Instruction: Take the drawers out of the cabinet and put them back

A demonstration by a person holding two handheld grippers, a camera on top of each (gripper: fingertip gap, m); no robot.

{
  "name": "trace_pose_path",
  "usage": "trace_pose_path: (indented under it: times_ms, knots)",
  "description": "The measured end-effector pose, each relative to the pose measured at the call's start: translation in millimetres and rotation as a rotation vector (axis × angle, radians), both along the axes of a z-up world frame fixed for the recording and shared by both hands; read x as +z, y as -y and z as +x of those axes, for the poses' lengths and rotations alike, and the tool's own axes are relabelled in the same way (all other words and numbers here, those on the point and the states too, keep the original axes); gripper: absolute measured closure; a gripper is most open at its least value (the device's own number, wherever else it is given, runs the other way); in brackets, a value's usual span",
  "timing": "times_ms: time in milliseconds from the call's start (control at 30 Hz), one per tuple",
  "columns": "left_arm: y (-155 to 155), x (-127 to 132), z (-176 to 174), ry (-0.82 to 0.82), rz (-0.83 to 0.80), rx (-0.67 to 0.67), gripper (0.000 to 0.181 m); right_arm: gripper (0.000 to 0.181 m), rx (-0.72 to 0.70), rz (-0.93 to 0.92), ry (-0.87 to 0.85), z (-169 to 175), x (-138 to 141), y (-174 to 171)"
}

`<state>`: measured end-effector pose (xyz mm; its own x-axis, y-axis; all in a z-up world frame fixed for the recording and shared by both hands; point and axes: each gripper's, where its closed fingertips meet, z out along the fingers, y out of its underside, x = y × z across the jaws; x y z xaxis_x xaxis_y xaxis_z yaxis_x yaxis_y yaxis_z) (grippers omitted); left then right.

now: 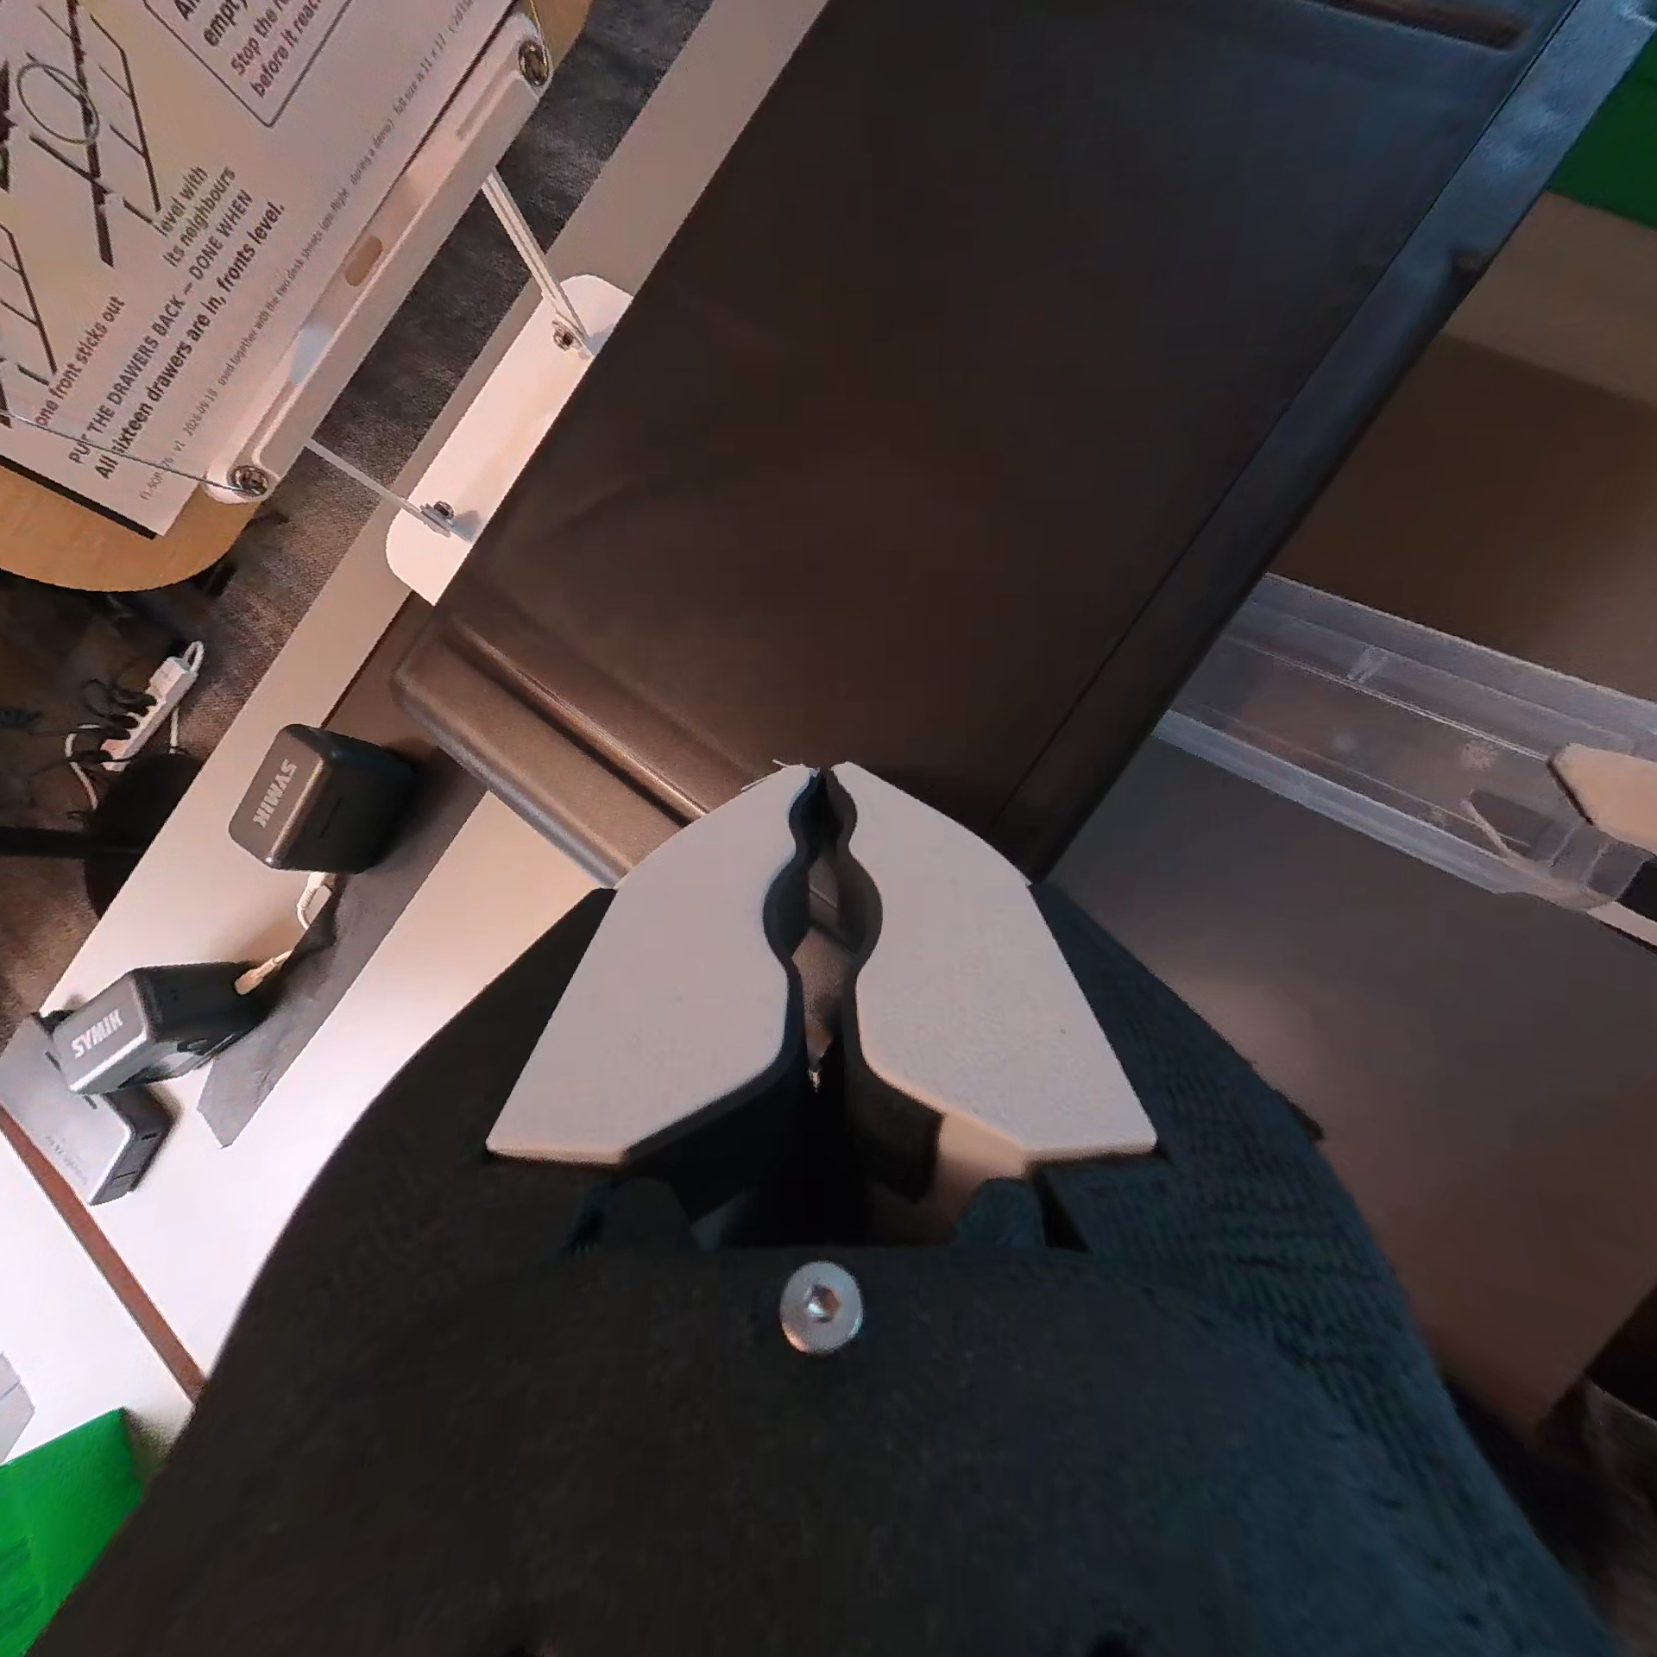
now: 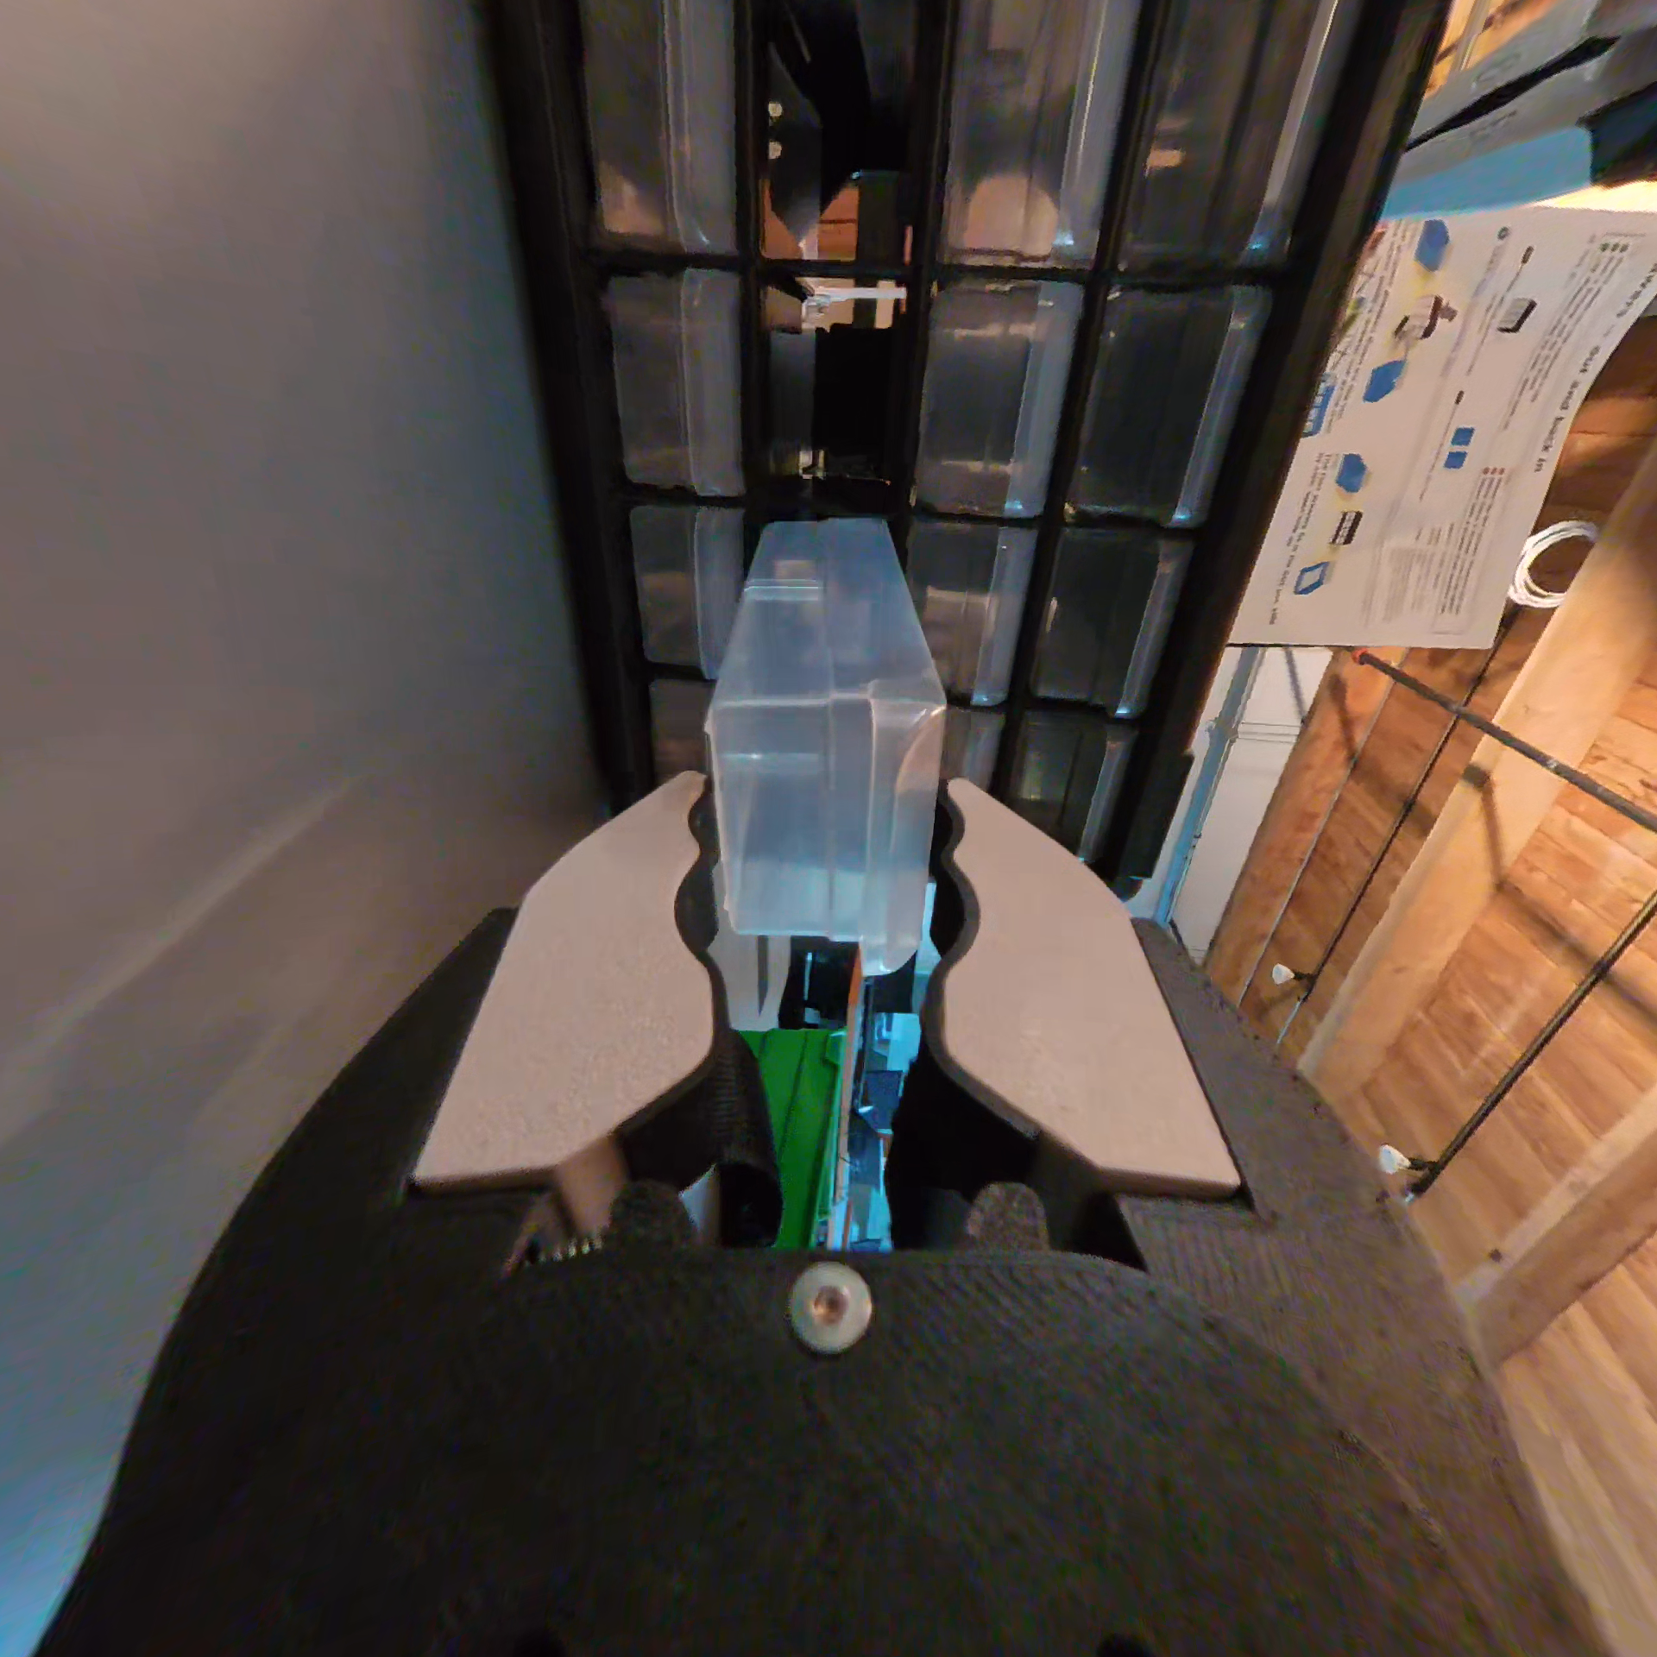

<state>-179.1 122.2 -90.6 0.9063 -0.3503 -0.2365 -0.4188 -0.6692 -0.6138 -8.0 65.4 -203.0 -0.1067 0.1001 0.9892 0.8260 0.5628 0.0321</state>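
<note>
The right tongs (image 2: 825,811), matte grey pads on rough black plastic, clamp a clear boxy drawer (image 2: 825,762) at twelve o'clock, before the black grid cabinet (image 2: 923,394). The left tongs (image 1: 820,773) are pinched closed, empty, against the cabinet's smooth dark side at twelve o'clock.

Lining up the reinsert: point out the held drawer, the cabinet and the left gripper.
clear drawer (image 2: 825,789): right wrist view, near end wall.
cabinet (image 2: 915,502): right wrist view, black divider.
left gripper (image 1: 820,776): left wrist view, between fingertips.

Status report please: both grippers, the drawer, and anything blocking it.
Left gripper shut, empty, against cabinet. Right gripper clamped on clear drawer, partway in its slot. Nothing blocking.
</note>
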Motion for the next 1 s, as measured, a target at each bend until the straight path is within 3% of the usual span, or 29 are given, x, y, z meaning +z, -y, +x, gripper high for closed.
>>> trace_pose_path:
  times_ms: [233, 400, 667, 700, 800, 867, 933, 1000]
  knots:
    - [0.0, 0.0, 0.5, 0.044, 0.020, -0.010, 0.181, 0.136, 0.011, 0.057, -0.011, -7.7, -7.7, -13.2]
    - [-0.2, 0.1, 0.6, 0.045, 0.025, -0.009, 0.181, 0.136, 0.095, 0.035, -0.072, -25.3, -10.9, -17.1]
    - [-0.2, 0.2, 1.0, 0.071, 0.032, -0.015, 0.181, 0.136, 0.061, -0.009, -0.116, -34.8, -20.2, -52.9]
    - [-0.2, 0.2, 1.0, 0.072, 0.034, -0.015, 0.181, 0.134, 0.068, -0.032, -0.111, -37.6, -23.4, -53.2]
    - [-0.3, 0.2, 1.0, 0.072, 0.035, -0.017, 0.181, 0.103, 0.101, -0.097, -0.171, -41.2, -21.8, -45.3]
    - [-0.4, 0.2, 1.0, 0.072, 0.034, -0.019, 0.180, 0.100, 0.123, -0.158, -0.237, -35.0, -17.7, -35.4]
    - [-0.4, 0.2, 1.0, 0.072, 0.036, -0.020, 0.181, 0.112, 0.153, -0.223, -0.324, -23.6, -11.6, -23.0]
    - [-0.5, 0.3, 1.1, 0.073, 0.040, -0.020, 0.181, 0.150, 0.188, -0.242, -0.433, -11.1, 1.1, -11.1]
